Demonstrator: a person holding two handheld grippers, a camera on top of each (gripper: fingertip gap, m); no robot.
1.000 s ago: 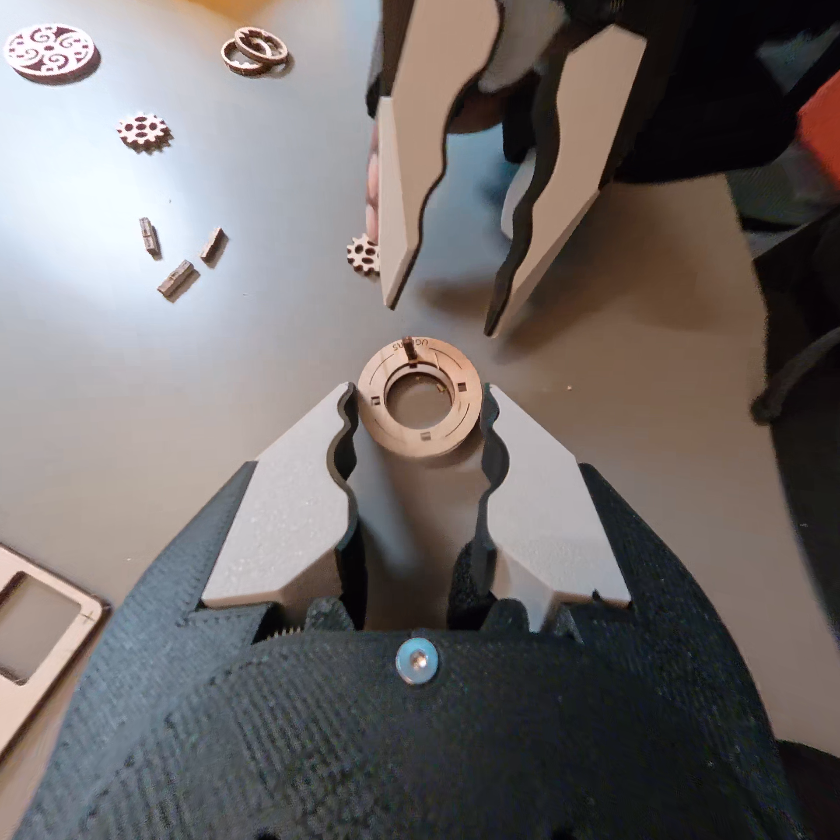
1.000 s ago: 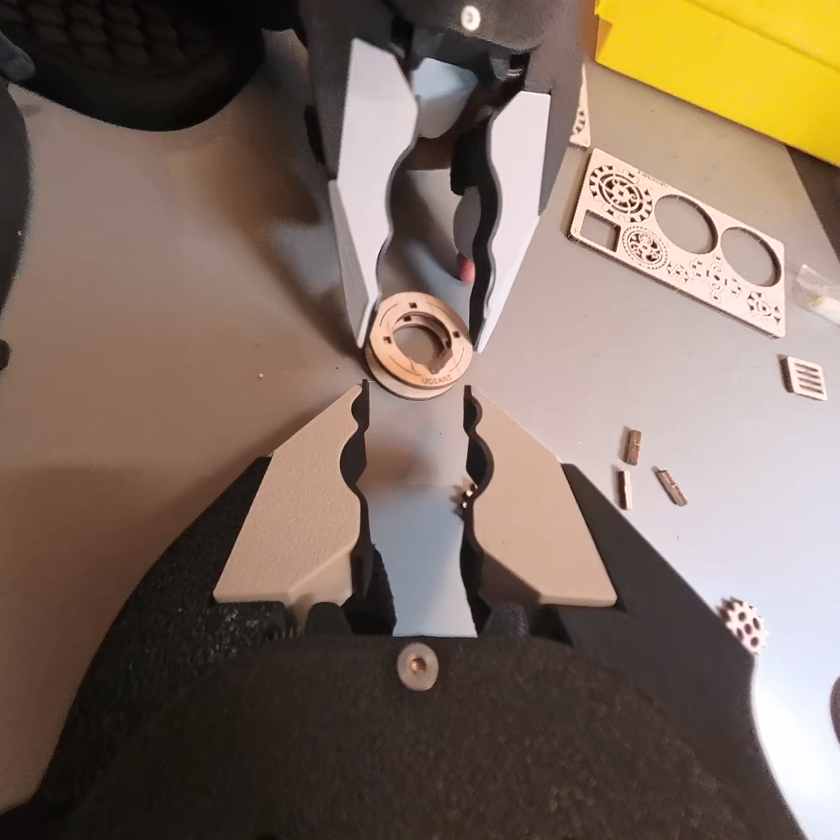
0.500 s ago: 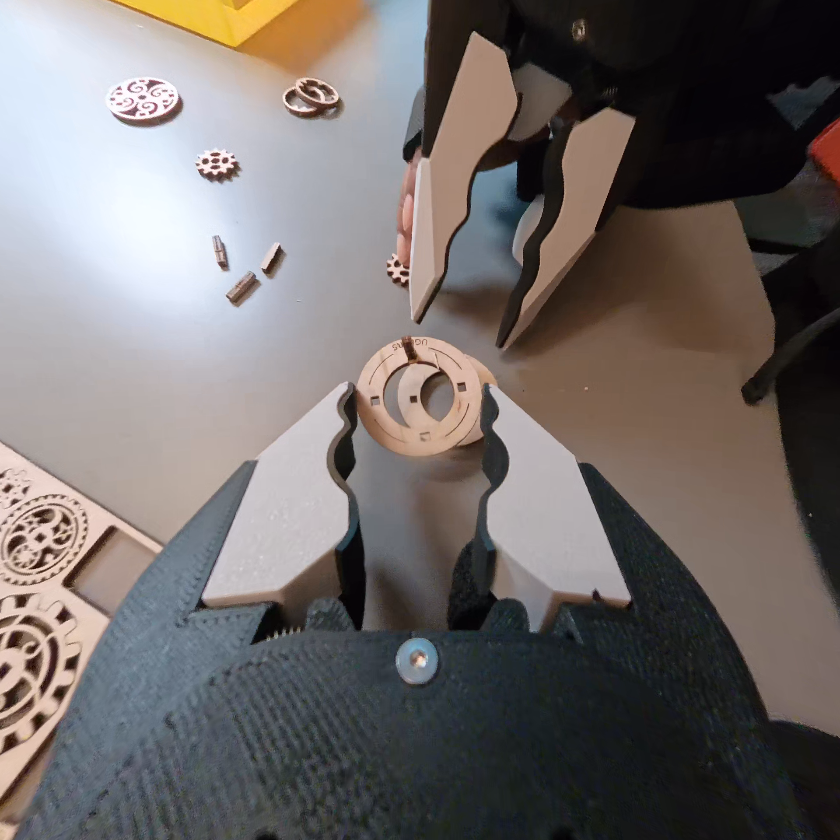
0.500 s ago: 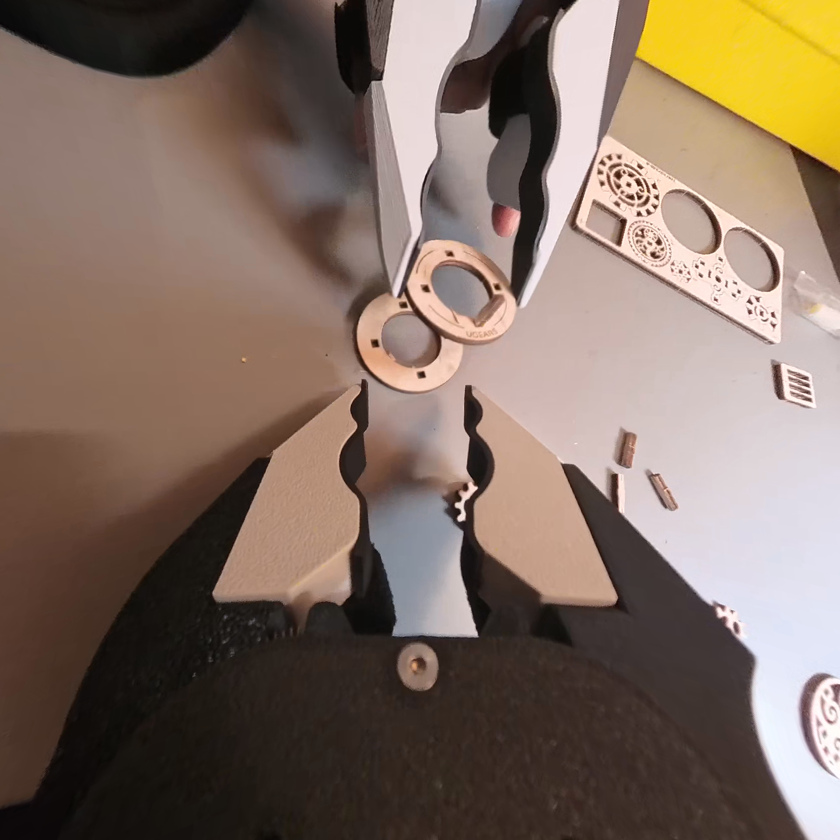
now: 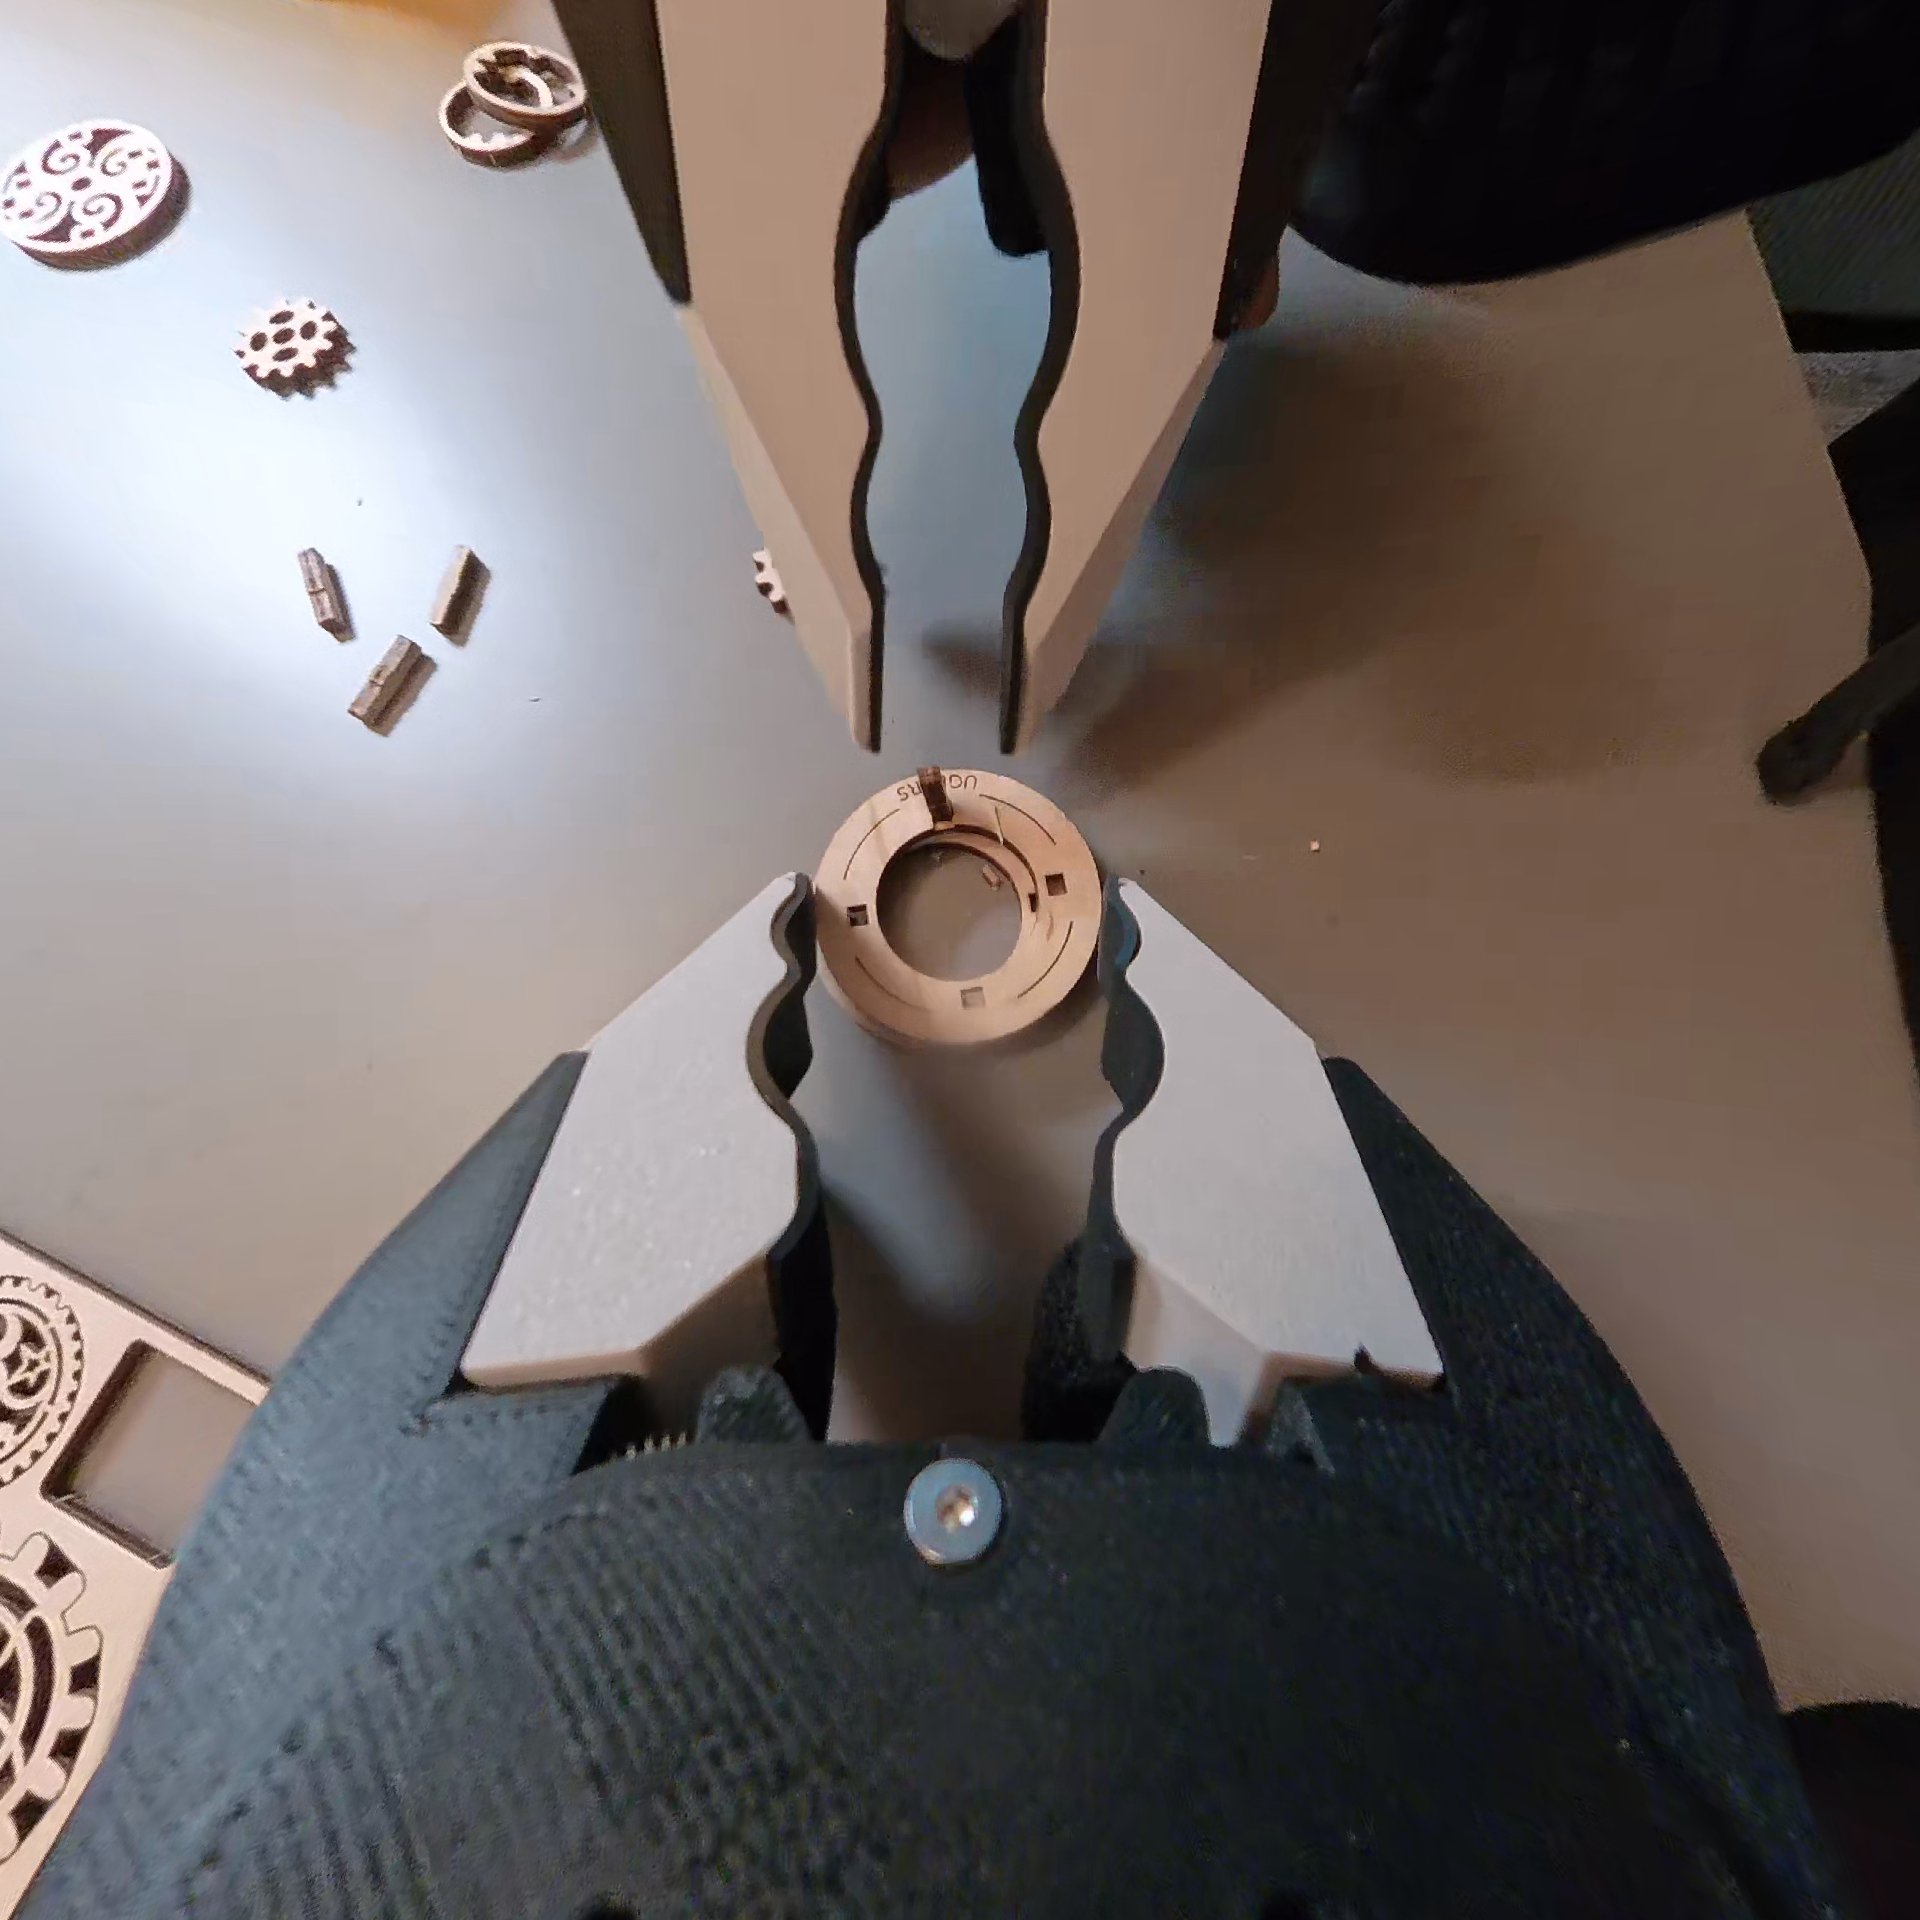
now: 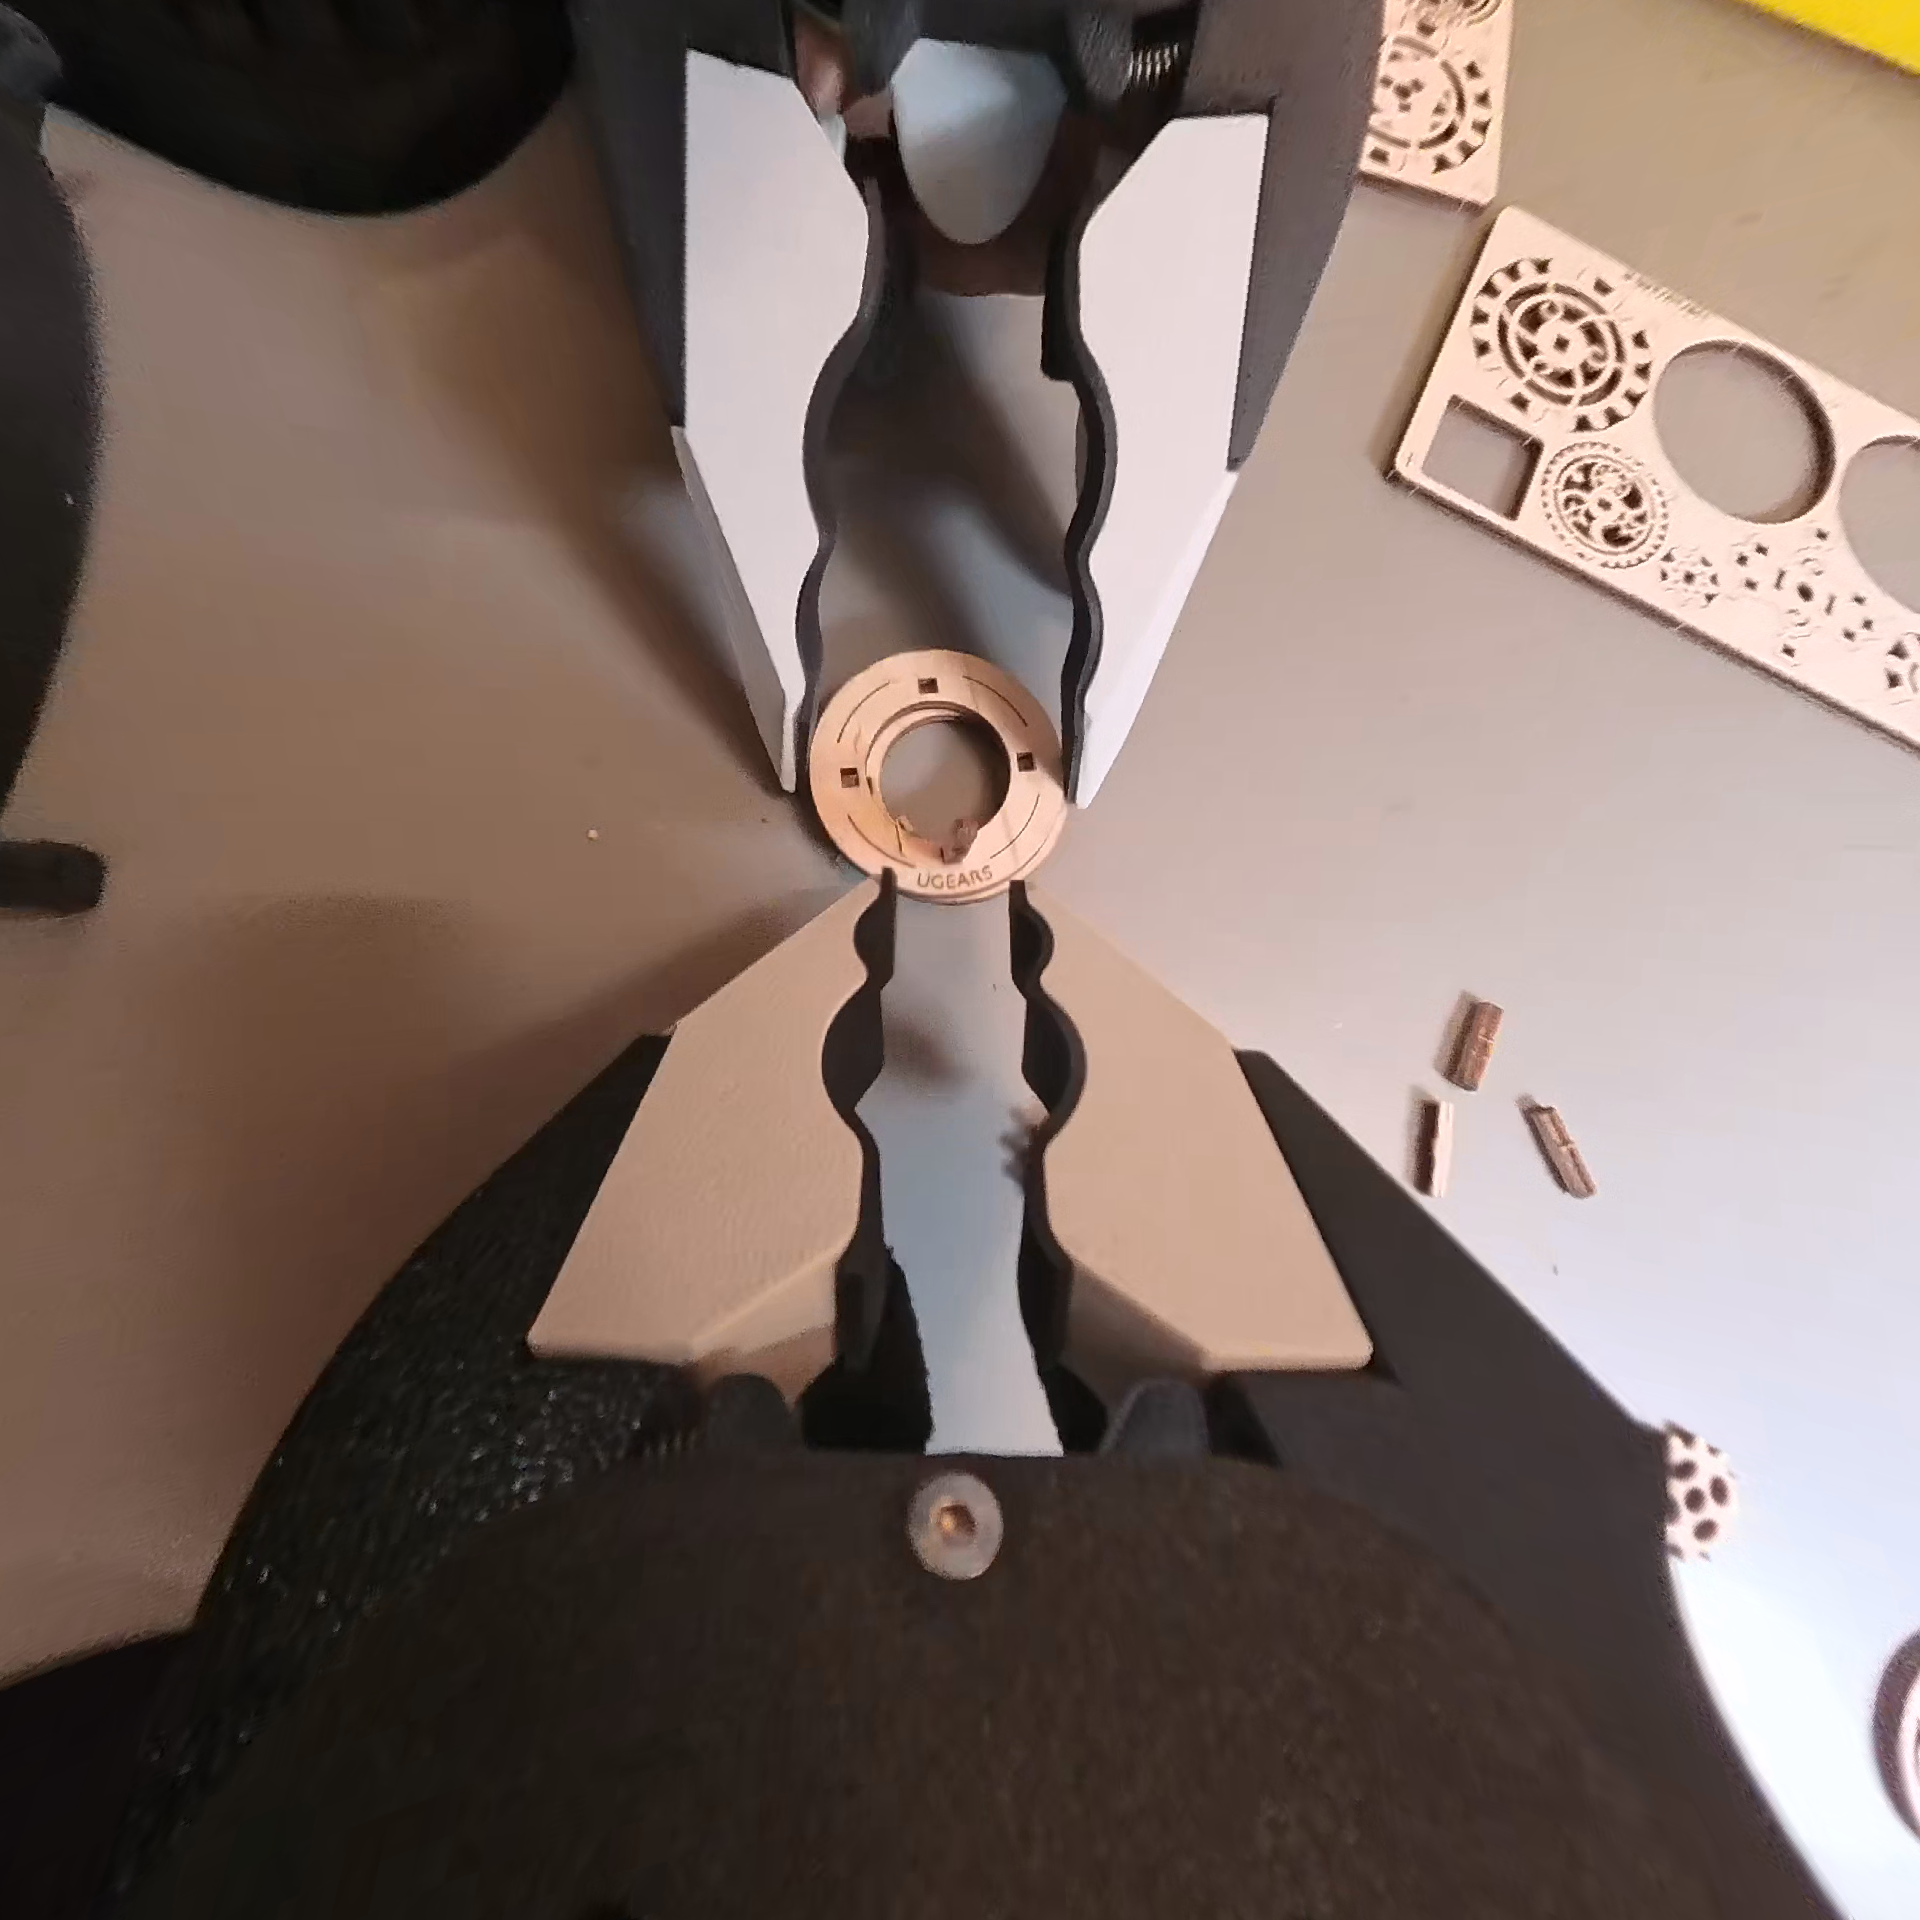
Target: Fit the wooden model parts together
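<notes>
A flat wooden ring point(image 5: 1039, 940) with a small upright peg point(image 5: 938, 802) lies on the grey table, stacked squarely on a second ring whose edge just shows. My left gripper point(image 5: 956, 896) is shut on the top ring, one fingertip at each side. In the right wrist view the ring point(image 6: 997, 821) sits between the left gripper's fingertips point(image 6: 1091, 769). My right gripper point(image 6: 954, 885) faces it from the opposite side. Its jaws stand a narrow gap apart with nothing between them, tips at the ring's rim by the peg. It also shows in the left wrist view point(image 5: 940, 740).
A small gear point(image 6: 1023, 1138) lies under the right gripper. Three short pegs point(image 5: 390, 675), a gear point(image 5: 294, 346), an ornate disc point(image 5: 88, 192) and two rings point(image 5: 509, 104) lie to the left. Cut-out wooden sheets point(image 6: 1662, 468) point(image 5: 42, 1455) and a yellow box point(image 6: 1818, 31) lie at the edges. My two grippers' fingertips are within a few centimetres of each other. Both grippers' tips are roughly 20 cm from the gear point(image 5: 294, 346). It turns up in the right wrist view point(image 6: 1674, 1482) as well.
The top ring was lifted and offset from the lower ring; now it lies squarely on it. The right gripper's jaws have narrowed and moved up to the ring's rim.
</notes>
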